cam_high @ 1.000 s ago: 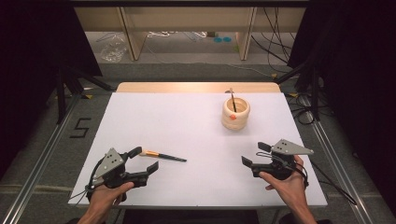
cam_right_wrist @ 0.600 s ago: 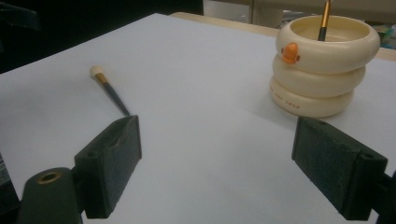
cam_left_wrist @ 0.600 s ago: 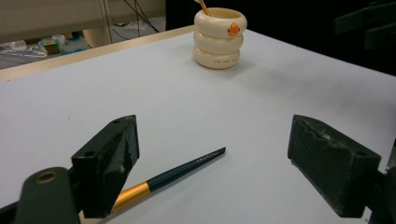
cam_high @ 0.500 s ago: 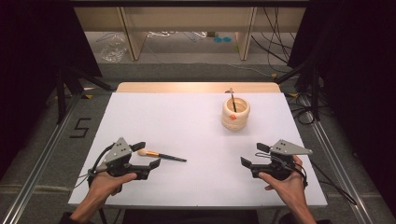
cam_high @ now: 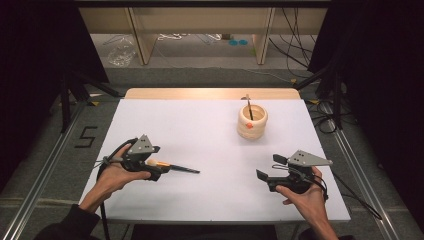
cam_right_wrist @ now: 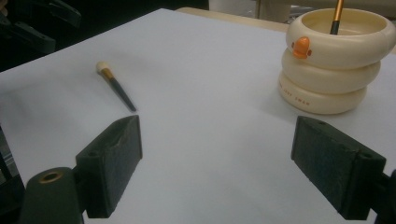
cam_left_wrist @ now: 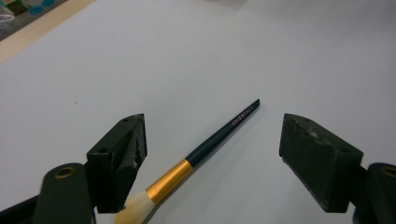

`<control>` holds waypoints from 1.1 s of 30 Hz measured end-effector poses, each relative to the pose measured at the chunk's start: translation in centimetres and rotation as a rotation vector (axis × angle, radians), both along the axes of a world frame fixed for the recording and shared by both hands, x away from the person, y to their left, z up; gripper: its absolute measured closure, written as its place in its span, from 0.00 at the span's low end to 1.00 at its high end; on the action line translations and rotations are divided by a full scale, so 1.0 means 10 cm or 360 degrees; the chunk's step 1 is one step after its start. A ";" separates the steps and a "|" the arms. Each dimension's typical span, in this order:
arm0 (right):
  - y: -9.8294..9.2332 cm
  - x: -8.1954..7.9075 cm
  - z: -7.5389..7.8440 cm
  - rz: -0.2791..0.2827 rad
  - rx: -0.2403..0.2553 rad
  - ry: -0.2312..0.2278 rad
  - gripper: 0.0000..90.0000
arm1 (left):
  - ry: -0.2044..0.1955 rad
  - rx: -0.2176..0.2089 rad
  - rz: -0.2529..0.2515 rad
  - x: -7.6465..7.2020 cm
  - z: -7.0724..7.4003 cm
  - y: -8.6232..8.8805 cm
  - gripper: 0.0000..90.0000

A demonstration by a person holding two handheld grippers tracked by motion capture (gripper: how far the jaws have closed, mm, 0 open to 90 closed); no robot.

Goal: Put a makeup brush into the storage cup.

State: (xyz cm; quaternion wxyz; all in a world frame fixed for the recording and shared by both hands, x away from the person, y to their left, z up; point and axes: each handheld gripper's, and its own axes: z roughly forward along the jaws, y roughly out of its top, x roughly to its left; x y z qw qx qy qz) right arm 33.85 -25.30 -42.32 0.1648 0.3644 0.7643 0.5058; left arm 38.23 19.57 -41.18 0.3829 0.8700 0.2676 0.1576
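A makeup brush (cam_left_wrist: 205,149) lies flat on the white table (cam_high: 200,125), well to the left of the cream ring-stacked holder (cam_high: 252,122) and nearer the person. The left gripper (cam_left_wrist: 212,140) hangs over it with jaws spread, one to each side of the gold ferrule and pale bristle tuft, neither touching. The brush looks light, thin and stiff, with a smooth dark handle likely to roll or slip; the ferrule or the handle just beyond it seems the safest hold, sparing the soft bristles. The holder, marked with a small orange duck, has one brush (cam_right_wrist: 335,16) standing in it. The right gripper (cam_right_wrist: 215,154), nearer the person than the holder, is spread and empty.
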 end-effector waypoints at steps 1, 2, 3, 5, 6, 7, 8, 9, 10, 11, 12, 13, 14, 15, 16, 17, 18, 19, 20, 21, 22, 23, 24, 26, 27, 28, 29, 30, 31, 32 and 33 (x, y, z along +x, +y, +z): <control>0.00 0.00 0.00 0.0002 0.0000 0.0000 0.19 | 0.0015 0.0007 -0.0009 0.02 -0.01 -0.01 0.26; 0.00 0.00 0.00 0.0004 0.0001 0.0001 0.19 | 0.0026 0.0023 -0.0017 0.04 -0.03 -0.02 0.26; 0.00 0.00 0.00 0.0001 -0.0009 -0.0020 0.20 | 0.0033 0.0043 -0.0029 0.05 -0.03 -0.03 0.26; 0.01 -0.01 0.01 0.0005 -0.0010 0.0012 0.20 | 0.0059 0.0085 -0.0049 0.09 -0.07 -0.05 0.26; 0.01 0.00 0.00 0.0007 -0.0004 -0.0003 0.20 | 0.0074 0.0106 -0.0051 0.11 -0.08 -0.07 0.27; 0.00 0.00 0.00 0.0005 -0.0027 -0.0019 0.20 | 0.0089 0.0118 -0.0072 0.13 -0.10 -0.07 0.27; 0.00 -0.01 0.01 -0.0006 -0.0051 -0.0005 0.20 | 0.0093 0.0137 -0.0070 0.15 -0.11 -0.09 0.27; 0.00 -0.01 0.01 -0.0001 -0.0046 -0.0004 0.20 | 0.0108 0.0169 -0.0081 0.16 -0.12 -0.09 0.28; 0.00 0.00 0.00 0.0004 -0.0036 -0.0010 0.20 | 0.0117 0.0176 -0.0081 0.17 -0.12 -0.10 0.29; 0.00 -0.01 0.01 0.0000 -0.0049 -0.0003 0.20 | 0.0128 0.0203 -0.0094 0.19 -0.13 -0.11 0.29; 0.00 0.00 0.00 0.0006 -0.0035 -0.0009 0.20 | 0.0138 0.0215 -0.0105 0.20 -0.14 -0.12 0.29; 0.00 0.00 0.00 0.0006 -0.0036 -0.0010 0.20 | 0.0146 0.0228 -0.0115 0.22 -0.15 -0.13 0.29; 0.01 0.01 0.00 0.0008 -0.0028 -0.0017 0.20 | 0.0155 0.0241 -0.0119 0.24 -0.16 -0.13 0.30; 0.01 0.01 -0.01 0.0017 -0.0014 -0.0006 0.20 | 0.0166 0.0252 -0.0124 0.25 -0.17 -0.14 0.30; 0.01 0.01 -0.01 0.0017 -0.0015 -0.0008 0.20 | 0.0169 0.0275 -0.0128 0.27 -0.18 -0.14 0.30; 0.01 0.01 -0.01 0.0017 -0.0016 -0.0008 0.20 | 0.0185 0.0281 -0.0130 0.28 -0.19 -0.15 0.30; 0.01 0.01 -0.01 0.0018 -0.0015 -0.0008 0.20 | 0.0191 0.0297 -0.0138 0.30 -0.20 -0.16 0.31; 0.01 0.01 -0.01 0.0018 -0.0015 -0.0009 0.20 | 0.0195 0.0314 -0.0147 0.32 -0.21 -0.16 0.31; 0.02 0.00 -0.01 0.0030 0.0001 0.0026 0.20 | 0.0202 0.0323 -0.0157 0.33 -0.20 -0.16 0.31; 0.02 0.00 -0.01 0.0023 -0.0007 0.0018 0.20 | 0.0217 0.0316 -0.0154 0.34 -0.21 -0.16 0.31; 0.02 0.00 -0.01 0.0027 -0.0004 0.0011 0.20 | 0.0202 0.0351 -0.0169 0.36 -0.20 -0.16 0.32; 0.02 0.00 -0.01 0.0028 -0.0003 0.0016 0.20 | 0.0211 0.0369 -0.0180 0.38 -0.19 -0.16 0.32; 0.02 0.00 -0.01 0.0028 -0.0002 0.0016 0.20 | 0.0209 0.0366 -0.0172 0.39 -0.20 -0.17 0.33; 0.02 0.00 -0.01 0.0030 -0.0003 0.0014 0.20 | 0.0231 0.0377 -0.0179 0.40 -0.22 -0.18 0.33; 0.01 0.00 -0.01 0.0025 -0.0029 -0.0008 0.20 | 0.0231 0.0390 -0.0194 0.41 -0.22 -0.19 0.33; 0.01 0.00 -0.01 0.0030 -0.0030 -0.0004 0.20 | 0.0257 0.0368 -0.0180 0.40 -0.24 -0.20 0.34; 0.02 0.01 -0.01 0.0031 -0.0019 -0.0013 0.20 | 0.0242 0.0412 -0.0207 0.43 -0.25 -0.20 0.34; 0.01 0.00 -0.01 0.0026 -0.0042 0.0000 0.20 | 0.0263 0.0408 -0.0194 0.44 -0.26 -0.20 0.35; 0.01 0.00 -0.01 0.0027 -0.0045 0.0002 0.20 | 0.0275 0.0419 -0.0199 0.45 -0.28 -0.21 0.36; 0.01 0.00 -0.01 0.0027 -0.0045 0.0001 0.20 | 0.0277 0.0445 -0.0202 0.47 -0.29 -0.21 0.37; 0.02 0.00 -0.01 0.0030 -0.0044 0.0002 0.20 | 0.0276 0.0473 -0.0219 0.49 -0.30 -0.20 0.37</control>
